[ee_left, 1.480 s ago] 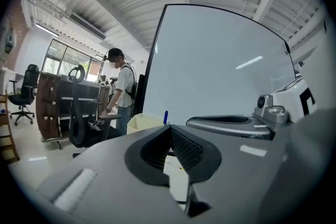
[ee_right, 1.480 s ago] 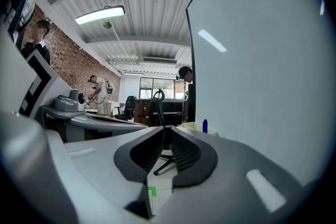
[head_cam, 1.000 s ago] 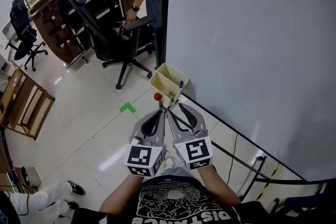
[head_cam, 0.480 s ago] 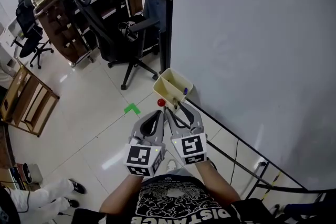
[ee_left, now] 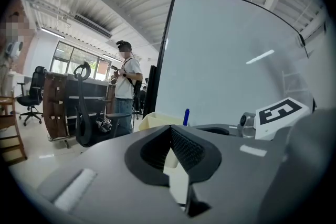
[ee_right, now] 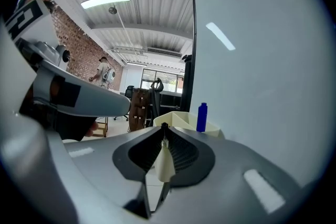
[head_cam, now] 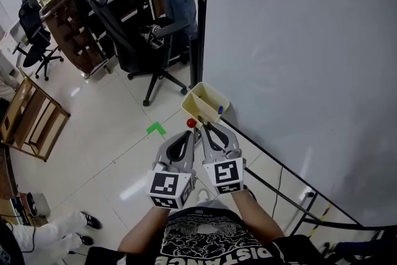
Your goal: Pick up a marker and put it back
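Head view only: a small red round thing (head_cam: 191, 123) sits just beside the tray (head_cam: 200, 98), at its near corner, off the tips of both grippers. Neither gripper view shows it.

Both gripper views show the blue marker (ee_right: 202, 117) upright in the tray, in the compartment against the whiteboard (head_cam: 298, 59).

Left gripper (ee_left: 170, 127): just short of the tray, jaws closed tip to tip, holding nothing.

Right gripper (ee_right: 164, 126): just short of the tray, jaws have just been closing and their tips now meet. Nothing is seen between them.
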A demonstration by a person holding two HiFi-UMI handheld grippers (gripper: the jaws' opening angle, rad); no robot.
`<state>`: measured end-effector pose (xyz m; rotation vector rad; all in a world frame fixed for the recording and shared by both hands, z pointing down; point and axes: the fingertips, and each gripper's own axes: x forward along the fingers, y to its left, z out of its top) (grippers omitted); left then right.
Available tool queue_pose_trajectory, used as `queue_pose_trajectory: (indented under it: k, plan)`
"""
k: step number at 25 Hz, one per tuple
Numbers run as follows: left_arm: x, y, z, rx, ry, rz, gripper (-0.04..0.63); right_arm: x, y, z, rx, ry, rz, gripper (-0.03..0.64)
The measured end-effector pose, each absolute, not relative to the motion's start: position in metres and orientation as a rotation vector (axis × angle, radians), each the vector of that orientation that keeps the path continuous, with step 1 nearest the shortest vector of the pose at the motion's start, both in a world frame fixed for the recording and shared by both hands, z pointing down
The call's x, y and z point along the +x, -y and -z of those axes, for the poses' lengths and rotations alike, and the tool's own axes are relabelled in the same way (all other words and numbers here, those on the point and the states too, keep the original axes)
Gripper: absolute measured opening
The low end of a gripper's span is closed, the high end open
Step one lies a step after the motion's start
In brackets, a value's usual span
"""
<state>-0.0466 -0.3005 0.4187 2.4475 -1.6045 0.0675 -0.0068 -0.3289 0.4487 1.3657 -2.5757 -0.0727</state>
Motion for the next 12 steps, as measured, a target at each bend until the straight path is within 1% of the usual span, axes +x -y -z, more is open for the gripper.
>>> queue_pose_trajectory:
  k: [12]
  plan:
    - [-0.050, 0.297, -0.418, 2.447, 1.605, -0.061, 0.006, -0.007, 0.323, -0.434, 1.379, 2.583, 0.107, 0.035]
